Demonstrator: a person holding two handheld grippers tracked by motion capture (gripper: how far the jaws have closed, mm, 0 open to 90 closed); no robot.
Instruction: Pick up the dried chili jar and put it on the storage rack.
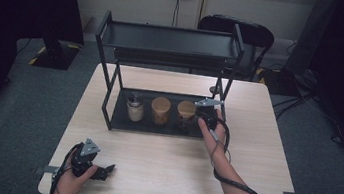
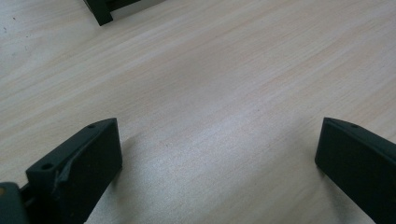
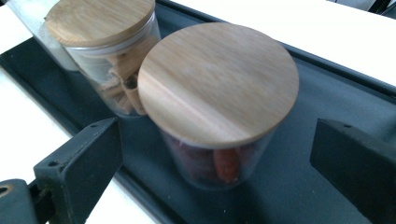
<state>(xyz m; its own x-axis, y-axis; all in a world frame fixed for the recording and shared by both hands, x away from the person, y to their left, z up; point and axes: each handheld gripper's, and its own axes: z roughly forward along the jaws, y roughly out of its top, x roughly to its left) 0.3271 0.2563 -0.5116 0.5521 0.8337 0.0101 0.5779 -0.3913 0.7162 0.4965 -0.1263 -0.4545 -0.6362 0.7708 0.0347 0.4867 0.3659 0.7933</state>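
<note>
A black two-tier rack [image 1: 167, 41] stands at the back of the wooden table [image 1: 161, 161]. Its lower tray [image 1: 156, 127] holds three jars in a row. The left jar [image 1: 135, 107] has pale contents and a dark top. The middle jar [image 1: 160, 109] and the right jar [image 1: 186, 110] have bamboo lids. My right gripper [image 1: 192, 119] is at the right jar [image 3: 219, 84], open, one jaw on each side with gaps to the glass. Beside it stands the middle jar [image 3: 100, 23]. My left gripper [image 1: 109, 169] rests at the table's front left, open [image 2: 219, 128] over bare wood.
The rack's upper shelf overhangs the jars, and its posts [image 1: 225, 91] flank the tray. A rack foot [image 2: 100, 11] shows in the left gripper view. A dark chair [image 1: 249, 34] stands behind the table. Cables and dark gear lie on the floor at the right.
</note>
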